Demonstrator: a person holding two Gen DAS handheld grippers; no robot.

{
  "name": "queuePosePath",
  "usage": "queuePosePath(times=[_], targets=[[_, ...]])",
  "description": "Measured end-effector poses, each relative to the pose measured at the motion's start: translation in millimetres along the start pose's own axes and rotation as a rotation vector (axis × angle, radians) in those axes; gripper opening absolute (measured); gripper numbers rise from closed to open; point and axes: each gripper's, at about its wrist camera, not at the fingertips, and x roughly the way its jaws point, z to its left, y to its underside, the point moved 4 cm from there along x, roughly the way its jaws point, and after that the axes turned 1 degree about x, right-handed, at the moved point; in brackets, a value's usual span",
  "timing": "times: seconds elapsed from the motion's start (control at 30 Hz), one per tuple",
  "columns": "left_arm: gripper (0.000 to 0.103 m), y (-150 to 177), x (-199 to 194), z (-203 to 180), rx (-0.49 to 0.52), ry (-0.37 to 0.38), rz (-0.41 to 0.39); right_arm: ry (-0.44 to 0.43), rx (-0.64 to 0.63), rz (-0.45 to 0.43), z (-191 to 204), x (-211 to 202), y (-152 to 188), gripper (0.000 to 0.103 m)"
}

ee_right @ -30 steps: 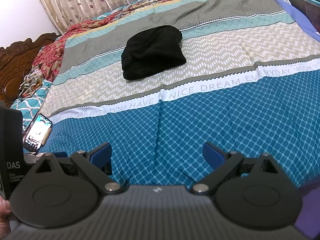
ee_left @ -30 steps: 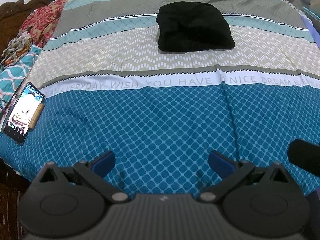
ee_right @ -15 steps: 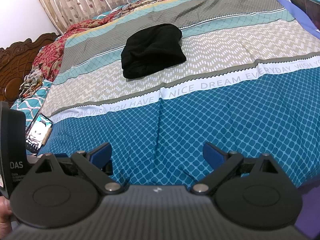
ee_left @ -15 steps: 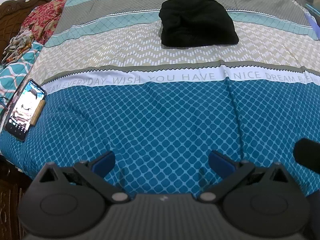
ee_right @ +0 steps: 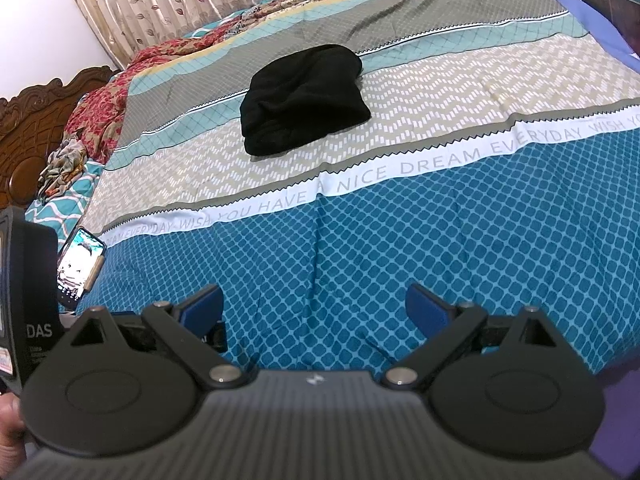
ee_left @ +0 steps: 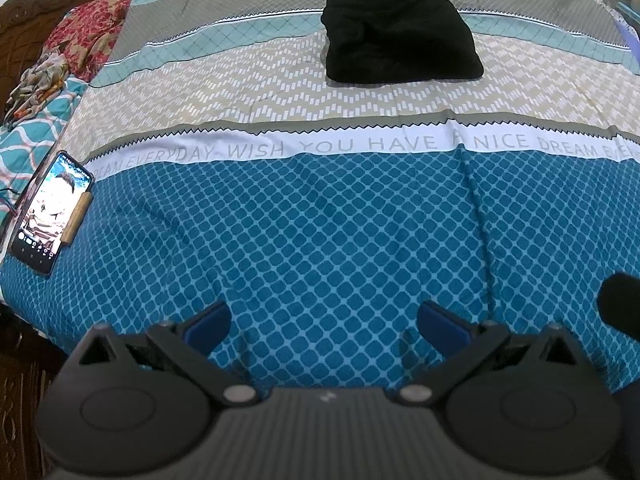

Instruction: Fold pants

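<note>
black folded pants [ee_left: 400, 36], phone [ee_left: 50, 212] far left

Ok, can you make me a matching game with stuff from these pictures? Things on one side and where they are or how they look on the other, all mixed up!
Things:
1. black pants
2. phone
3. left gripper
4. white stripe with words

Clues:
A. lying at the left edge of the bed, screen lit
B. open, holding nothing, over the blue diamond part
C. bundled up on the far, beige zigzag part
D. runs across the bed between the blue and the beige

Pairs: 1-C, 2-A, 3-B, 4-D
</note>
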Motion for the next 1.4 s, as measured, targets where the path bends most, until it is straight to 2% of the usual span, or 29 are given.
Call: queuePosePath(times=[1.4], targets=[[0.103,-2.1,-0.8,0.2,0.014,-0.008,-0.007,0.000,-0.003,0.001,-1.6,0.8,-1.2,0.099]])
